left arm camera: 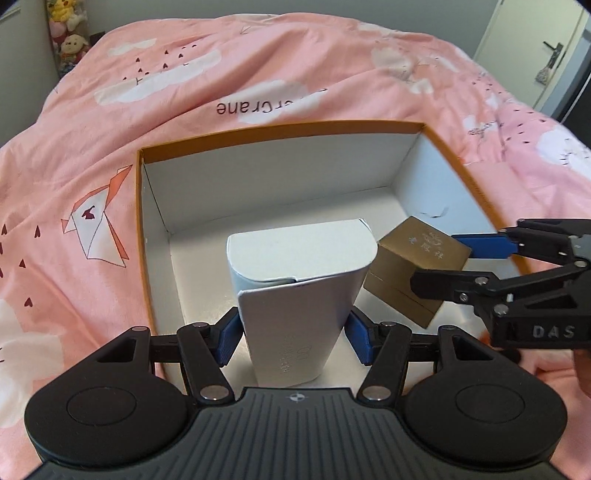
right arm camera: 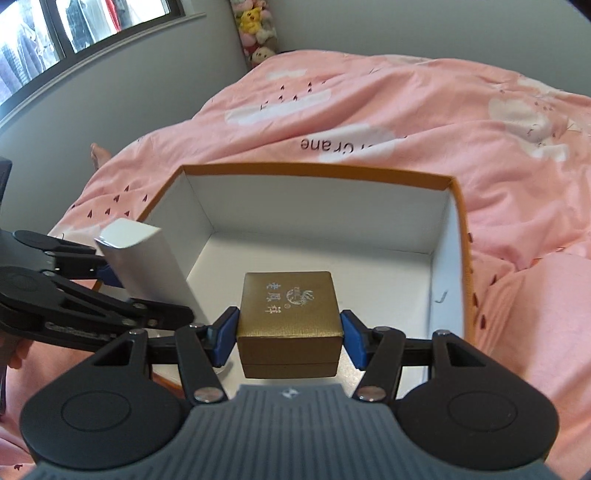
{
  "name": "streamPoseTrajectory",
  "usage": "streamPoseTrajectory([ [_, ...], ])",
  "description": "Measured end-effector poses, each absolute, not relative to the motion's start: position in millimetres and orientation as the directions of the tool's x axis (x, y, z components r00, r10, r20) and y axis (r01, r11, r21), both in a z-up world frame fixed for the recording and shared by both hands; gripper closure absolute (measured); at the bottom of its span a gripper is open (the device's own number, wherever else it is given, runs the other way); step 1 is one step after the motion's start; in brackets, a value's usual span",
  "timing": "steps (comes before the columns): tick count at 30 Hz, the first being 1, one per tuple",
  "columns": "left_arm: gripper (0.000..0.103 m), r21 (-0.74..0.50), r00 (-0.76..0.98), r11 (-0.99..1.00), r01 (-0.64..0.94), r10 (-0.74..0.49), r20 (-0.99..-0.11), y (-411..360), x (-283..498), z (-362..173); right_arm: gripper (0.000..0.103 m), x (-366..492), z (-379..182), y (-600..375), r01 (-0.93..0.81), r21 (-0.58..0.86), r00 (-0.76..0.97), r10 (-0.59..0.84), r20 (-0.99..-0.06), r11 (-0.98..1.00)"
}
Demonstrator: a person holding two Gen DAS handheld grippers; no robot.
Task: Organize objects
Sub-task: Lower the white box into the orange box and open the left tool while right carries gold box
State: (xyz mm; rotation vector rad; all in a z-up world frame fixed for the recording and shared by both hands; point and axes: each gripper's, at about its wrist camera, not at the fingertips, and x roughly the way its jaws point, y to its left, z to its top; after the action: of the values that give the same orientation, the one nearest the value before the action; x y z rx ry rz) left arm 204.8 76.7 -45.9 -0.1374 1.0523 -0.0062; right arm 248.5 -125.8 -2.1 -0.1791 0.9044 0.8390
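My left gripper [left arm camera: 293, 338] is shut on a tall white carton [left arm camera: 299, 295] and holds it over the near part of an open orange-rimmed box [left arm camera: 280, 127] with a white inside. My right gripper [right arm camera: 290, 338] is shut on a small gold jewellery box [right arm camera: 290, 317] with silver print and holds it over the same open box [right arm camera: 317, 168]. In the left wrist view the gold box [left arm camera: 413, 266] hangs just right of the white carton, with the right gripper [left arm camera: 448, 262] reaching in from the right. In the right wrist view the white carton [right arm camera: 147, 266] and the left gripper [right arm camera: 144, 295] are at the left.
The open box lies on a bed with a pink quilt [left arm camera: 258, 62] printed with clouds and cranes. Plush toys [right arm camera: 255, 33] stand in the far corner by the grey wall. A window [right arm camera: 55, 33] is at the left and a door [left arm camera: 554, 62] at the right.
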Motion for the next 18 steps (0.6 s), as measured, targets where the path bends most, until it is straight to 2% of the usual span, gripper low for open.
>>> streamPoseTrajectory([
  [8, 0.034, -0.049, 0.546, 0.995, -0.088, 0.007, -0.838, 67, 219, -59, 0.043, 270, -17, -112, -0.695, 0.192, 0.31, 0.529, -0.79, 0.693],
  [11, 0.034, -0.031, 0.522, 0.996, -0.088, 0.02, -0.853, 66, 226, -66, 0.043, 275, -18, -108, -0.688, 0.184, 0.313, 0.516, -0.797, 0.702],
  [15, 0.034, 0.053, 0.47, 0.996, -0.066, 0.078, -0.879, 58, 231, -82, 0.043, 279, -19, -102, -0.684, 0.19, 0.304, 0.512, -0.803, 0.704],
  [18, 0.033, 0.06, 0.467, 0.996, -0.064, 0.083, -0.88, 59, 228, -85, 0.043, 280, -21, -97, -0.688, 0.188, 0.296, 0.508, -0.809, 0.701],
])
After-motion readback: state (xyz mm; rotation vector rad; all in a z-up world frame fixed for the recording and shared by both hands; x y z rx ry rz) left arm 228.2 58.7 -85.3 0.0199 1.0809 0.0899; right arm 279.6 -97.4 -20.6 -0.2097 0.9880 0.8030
